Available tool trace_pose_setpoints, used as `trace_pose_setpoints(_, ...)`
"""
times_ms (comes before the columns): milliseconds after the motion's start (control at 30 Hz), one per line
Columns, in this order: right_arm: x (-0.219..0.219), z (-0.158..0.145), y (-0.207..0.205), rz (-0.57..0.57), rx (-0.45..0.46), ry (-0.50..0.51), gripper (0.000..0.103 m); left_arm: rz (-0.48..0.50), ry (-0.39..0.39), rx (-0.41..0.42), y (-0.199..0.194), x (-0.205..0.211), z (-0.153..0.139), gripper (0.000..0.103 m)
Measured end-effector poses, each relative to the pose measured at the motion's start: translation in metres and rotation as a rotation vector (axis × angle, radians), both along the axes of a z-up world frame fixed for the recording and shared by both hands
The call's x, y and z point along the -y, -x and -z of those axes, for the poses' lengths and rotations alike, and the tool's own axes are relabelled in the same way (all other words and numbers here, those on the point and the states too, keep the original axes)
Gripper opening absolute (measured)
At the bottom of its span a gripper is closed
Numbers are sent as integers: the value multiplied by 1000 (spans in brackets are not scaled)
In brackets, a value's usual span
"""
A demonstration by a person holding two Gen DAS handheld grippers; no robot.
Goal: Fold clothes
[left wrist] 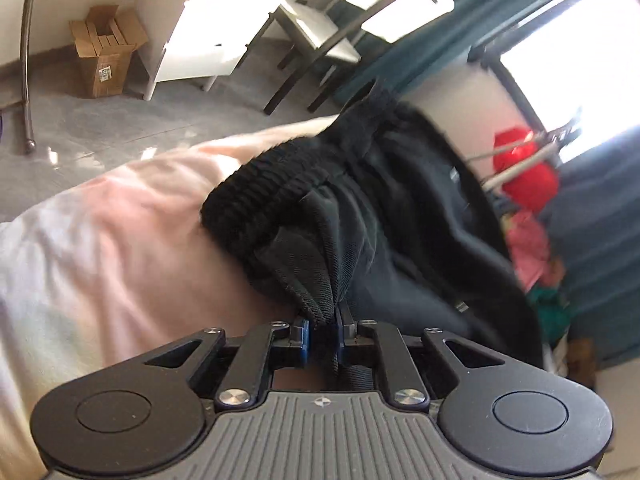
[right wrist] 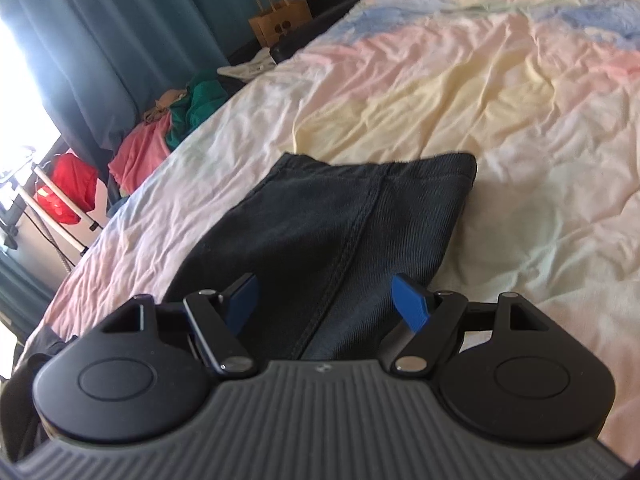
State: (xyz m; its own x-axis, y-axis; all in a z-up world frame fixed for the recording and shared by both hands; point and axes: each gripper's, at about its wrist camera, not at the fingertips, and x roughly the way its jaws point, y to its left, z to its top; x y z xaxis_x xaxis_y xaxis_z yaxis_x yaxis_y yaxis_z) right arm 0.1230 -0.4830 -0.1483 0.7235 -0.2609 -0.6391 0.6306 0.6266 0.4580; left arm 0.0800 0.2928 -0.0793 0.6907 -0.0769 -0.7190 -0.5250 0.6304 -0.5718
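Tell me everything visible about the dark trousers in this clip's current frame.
The dark trousers look like black, twill-like fabric with a ribbed elastic waistband. One leg lies flat on the pastel bedspread, a stitched seam running its length, hem end squared. The left hand-held gripper is shut on bunched cloth near the waistband, lifting it. The right hand-held gripper is open over the leg.

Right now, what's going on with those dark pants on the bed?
The left gripper is shut on bunched fabric of the dark pants near the ribbed waistband, lifting that end above the pastel bedspread. The right gripper is open, hovering over a flat pant leg on the bedspread, holding nothing. The fold is not yet finished.
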Motion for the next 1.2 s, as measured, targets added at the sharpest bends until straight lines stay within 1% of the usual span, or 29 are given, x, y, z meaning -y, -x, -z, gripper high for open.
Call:
trace_pose_setpoints(33,1,1,0,-2,-5,-10,76,19,-27,-9,-4,6,6,19)
trace_pose_setpoints(67,2,1,1,-4,-10,-21,76,44,-70,-19,-5,12,8,25)
trace_pose_setpoints(100,2,1,1,-8,-11,-27,76,71,-116,-29,-7,15,4,27)
trace_pose_setpoints(167,2,0,0,-17,-5,-34,76,126,-203,-51,-10,22,-4,40)
trace_pose_setpoints(200,2,0,0,-22,-2,-38,76,154,-247,-61,-12,25,-6,44)
trace_pose_setpoints(233,3,-1,0,-27,0,-42,76,184,-294,-73,-10,31,-12,53)
trace_pose_setpoints(267,3,-1,0,-32,3,-46,76,214,-341,-85,-8,38,-18,59)
trace_pose_setpoints(300,3,-2,-1,-35,9,-46,76,225,-364,-77,-5,46,-23,62)
trace_pose_setpoints(367,3,-4,-1,-39,20,-39,76,241,-405,-55,1,62,-35,75)
trace_pose_setpoints(433,2,-7,-3,-43,20,-23,76,257,-447,-33,7,78,-46,75)
trace_pose_setpoints(533,0,-9,-6,-59,29,-17,76,282,-509,0,16,103,-64,80)
trace_pose_setpoints(633,0,-9,-8,-71,31,-26,76,339,-530,77,11,146,-77,80)
trace_pose_setpoints(733,2,-5,-7,-65,29,-43,76,416,-530,153,-3,199,-77,80)
trace_pose_setpoints(900,3,0,-9,-58,20,-40,76,549,-483,212,-38,289,-62,80)
trace_pose_setpoints(967,4,3,-11,-59,24,-44,76,591,-488,226,-46,315,-51,80)
trace_pose_setpoints(1000,5,4,-11,-57,30,-50,76,615,-487,232,-49,323,-43,80)
trace_pose_setpoints(1133,15,15,-13,-12,45,-79,76,674,-486,201,-48,331,-10,80)
trace_pose_setpoints(1200,19,22,-22,-5,17,-28,76,692,-492,183,-48,332,3,80)
